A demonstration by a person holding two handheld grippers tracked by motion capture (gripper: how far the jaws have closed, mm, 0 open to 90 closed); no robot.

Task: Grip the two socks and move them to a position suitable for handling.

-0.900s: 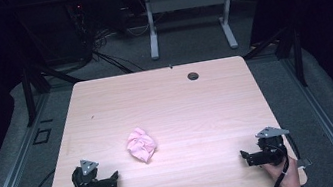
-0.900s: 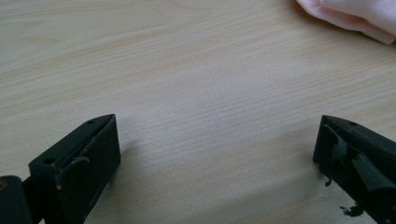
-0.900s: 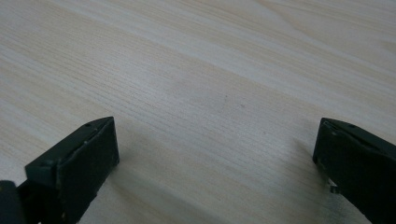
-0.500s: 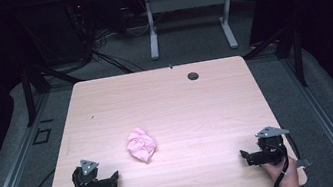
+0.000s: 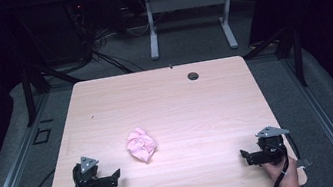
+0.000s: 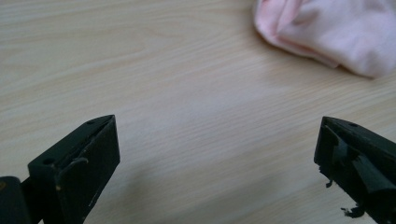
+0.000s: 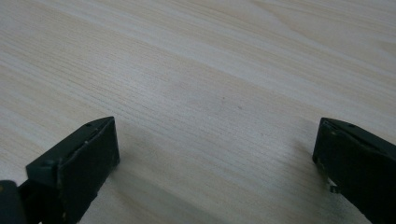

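While idle: left gripper point(image 5: 112, 175) and right gripper point(image 5: 245, 154) spread wide, nothing between jaws
Crumpled pink cloth point(image 5: 141, 145): likely light, soft, limp
Hold: pinch a raised fold

A dim lab: bare wooden table point(image 5: 106, 108), tangled floor cables point(image 5: 100, 38), second desk frame point(image 5: 188, 19) behind.

The pale wooden table point(image 5: 165, 98) is lying almost wholly bare, giving a gripper open passage across its left, right and far parts. A crumpled pink cloth point(image 5: 141, 145) is sitting alone near the middle, toward the near edge, the one thing standing in the way. A small dark hole point(image 5: 193, 75) is lying flush by the far edge, blocking nothing.
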